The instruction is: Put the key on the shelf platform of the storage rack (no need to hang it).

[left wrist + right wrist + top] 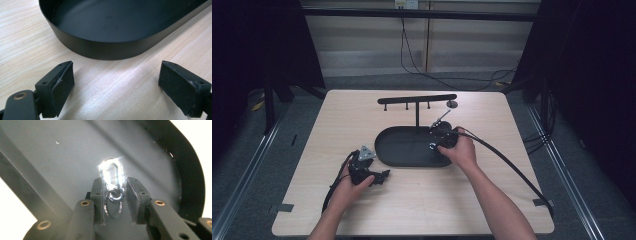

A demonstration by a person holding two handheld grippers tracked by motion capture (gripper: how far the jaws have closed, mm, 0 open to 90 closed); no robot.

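On the near half of a pale wood-grain tabletop (412,210), a person's two forearms come in from the bottom edge, each hand holding a black two-jaw gripper. The left gripper (117,86) rests low over the bare wood just in front of a shallow black oval metal tray (384,150), its jaws spread wide with nothing between them; in the high view it sits by the tray's near left rim, the grey three-cornered plate on top and a black cable looping back beside the wrist. A little farther in, the right gripper (114,195) reaches over the tray's right end, its jaws drawn in against a small shiny silver metal clip with a ring (113,182). The clip is bright with glare, so its outline is washed out: a rounded loop above, a small swivel eye, and a thin wire ring hanging below, held above the tray's dark floor. A thick black cable trails from this gripper toward the table's right edge. Beyond the tray stands a black T-shaped hanging stand with short pegs under its crossbar (417,100). Past the table lie grey flooring, loose black cables and a pale panelled wall, with dark curtains at both sides.
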